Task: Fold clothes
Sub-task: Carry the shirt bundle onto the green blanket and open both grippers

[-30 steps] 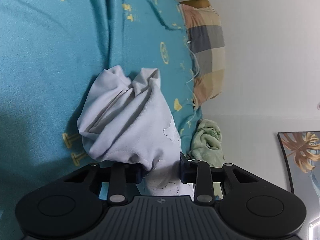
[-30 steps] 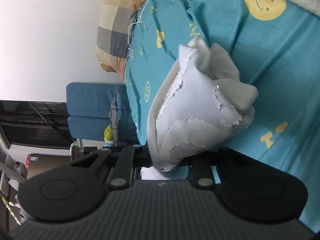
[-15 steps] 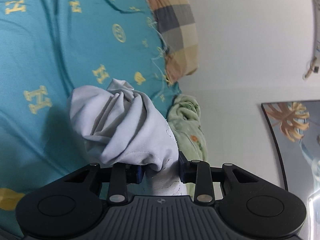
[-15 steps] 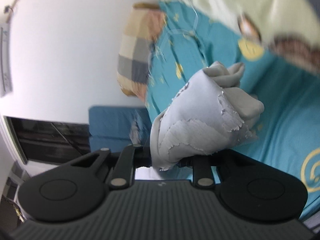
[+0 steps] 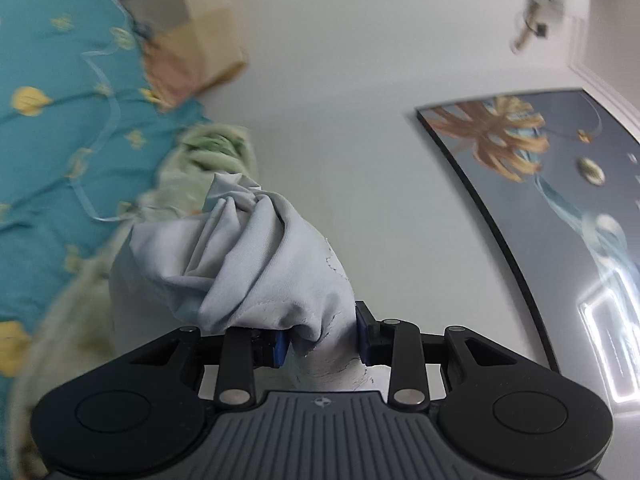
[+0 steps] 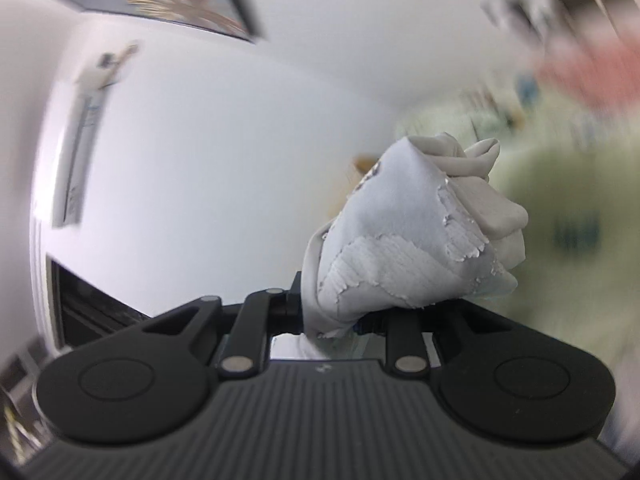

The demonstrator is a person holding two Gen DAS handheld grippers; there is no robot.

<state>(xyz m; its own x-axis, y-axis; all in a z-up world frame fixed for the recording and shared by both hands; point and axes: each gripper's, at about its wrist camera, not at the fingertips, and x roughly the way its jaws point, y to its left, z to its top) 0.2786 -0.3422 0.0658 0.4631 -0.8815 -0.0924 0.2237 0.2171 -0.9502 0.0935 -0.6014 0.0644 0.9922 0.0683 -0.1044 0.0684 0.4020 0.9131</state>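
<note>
Left gripper [image 5: 320, 340] pinches bunched white garment [image 5: 256, 264]; right gripper [image 6: 328, 316] pinches garment too. Teal bedsheet [image 5: 52, 136] far left, picture [image 5: 552, 184] right.

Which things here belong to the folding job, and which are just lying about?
Job:
- pale grey garment, bunched
- left gripper, clamped on it
- right gripper, clamped on it

Lying about:
- checked pillow
- green blanket
- framed picture
- teal sheet

No readable text, label or number shows in either view (the small yellow motifs on the teal patterned bedsheet [image 5: 60, 148] are too blurred to make out).
</note>
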